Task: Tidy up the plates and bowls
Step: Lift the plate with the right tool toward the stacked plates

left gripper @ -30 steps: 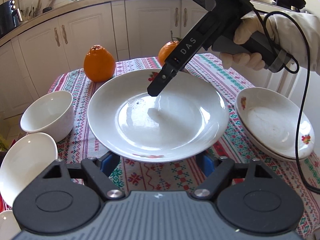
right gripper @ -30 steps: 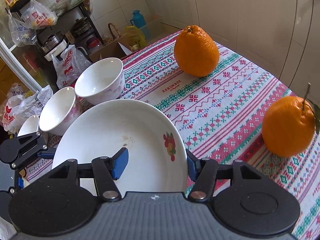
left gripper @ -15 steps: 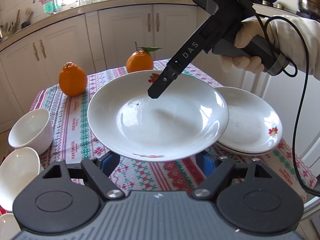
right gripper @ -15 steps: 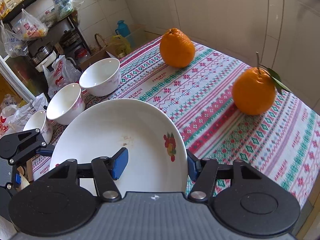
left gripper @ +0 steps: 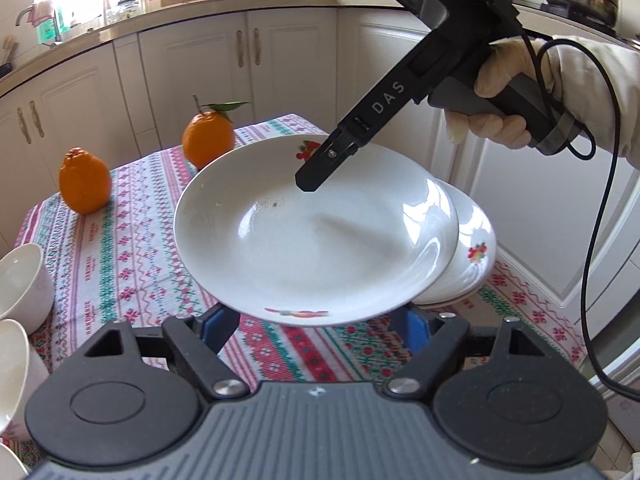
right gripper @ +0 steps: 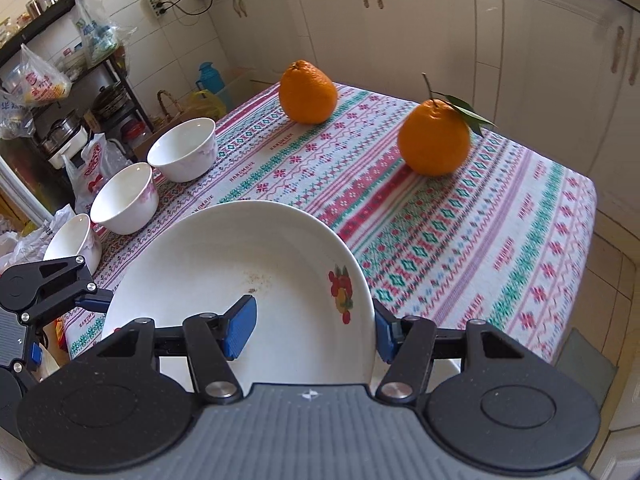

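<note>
Grasping a white flowered plate (left gripper: 320, 248) by the rim with the right tool (right gripper: 312, 330): one blue pad inside the dish, the other outside against the edge. Gloved hand (left gripper: 492, 100) around the handle of this tool. Plate up in the air, over the patterned worktop (left gripper: 132, 248) and partly above a stack of similar plates (left gripper: 476, 256) near the worktop's right edge. Left tool (left gripper: 318, 324) released, jaws wide apart just under the near rim; cannot tell if touching it. Farther back on the cloth, a leafy orange (left gripper: 208, 140) and a pear-shaped orange (left gripper: 85, 182), well apart. Along the left side, a row of three white bowls (right gripper: 124, 200).
</note>
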A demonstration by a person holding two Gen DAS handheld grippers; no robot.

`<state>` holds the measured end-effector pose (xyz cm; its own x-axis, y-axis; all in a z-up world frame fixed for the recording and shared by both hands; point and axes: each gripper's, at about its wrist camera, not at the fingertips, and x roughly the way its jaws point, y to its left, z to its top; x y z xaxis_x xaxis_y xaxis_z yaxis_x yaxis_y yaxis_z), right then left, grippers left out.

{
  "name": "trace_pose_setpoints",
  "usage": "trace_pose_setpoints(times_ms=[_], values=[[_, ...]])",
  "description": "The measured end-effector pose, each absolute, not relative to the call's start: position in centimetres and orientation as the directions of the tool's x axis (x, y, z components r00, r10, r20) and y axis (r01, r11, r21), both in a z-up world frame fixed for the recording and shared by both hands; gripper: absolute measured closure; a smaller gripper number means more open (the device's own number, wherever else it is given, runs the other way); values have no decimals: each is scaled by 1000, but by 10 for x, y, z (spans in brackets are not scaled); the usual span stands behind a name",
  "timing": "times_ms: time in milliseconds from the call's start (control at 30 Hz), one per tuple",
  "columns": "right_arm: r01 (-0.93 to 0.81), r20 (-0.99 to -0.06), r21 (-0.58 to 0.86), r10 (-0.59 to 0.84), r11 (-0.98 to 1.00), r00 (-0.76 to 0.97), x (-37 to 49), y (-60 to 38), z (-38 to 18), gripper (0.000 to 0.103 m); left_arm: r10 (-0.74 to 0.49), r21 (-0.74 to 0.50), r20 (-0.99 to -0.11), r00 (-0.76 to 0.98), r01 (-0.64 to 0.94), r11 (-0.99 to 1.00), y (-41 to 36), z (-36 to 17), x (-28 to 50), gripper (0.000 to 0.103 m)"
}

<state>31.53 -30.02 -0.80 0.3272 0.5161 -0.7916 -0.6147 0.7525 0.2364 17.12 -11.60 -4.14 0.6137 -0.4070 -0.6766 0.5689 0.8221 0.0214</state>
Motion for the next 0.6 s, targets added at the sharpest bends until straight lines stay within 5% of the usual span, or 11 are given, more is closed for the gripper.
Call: trace_pose_setpoints(times_ms=[600], values=[[-522, -788, 259, 490, 813, 372, 283, -357, -28, 37, -456, 14, -709, 538, 657, 754, -156, -52, 163, 21]])
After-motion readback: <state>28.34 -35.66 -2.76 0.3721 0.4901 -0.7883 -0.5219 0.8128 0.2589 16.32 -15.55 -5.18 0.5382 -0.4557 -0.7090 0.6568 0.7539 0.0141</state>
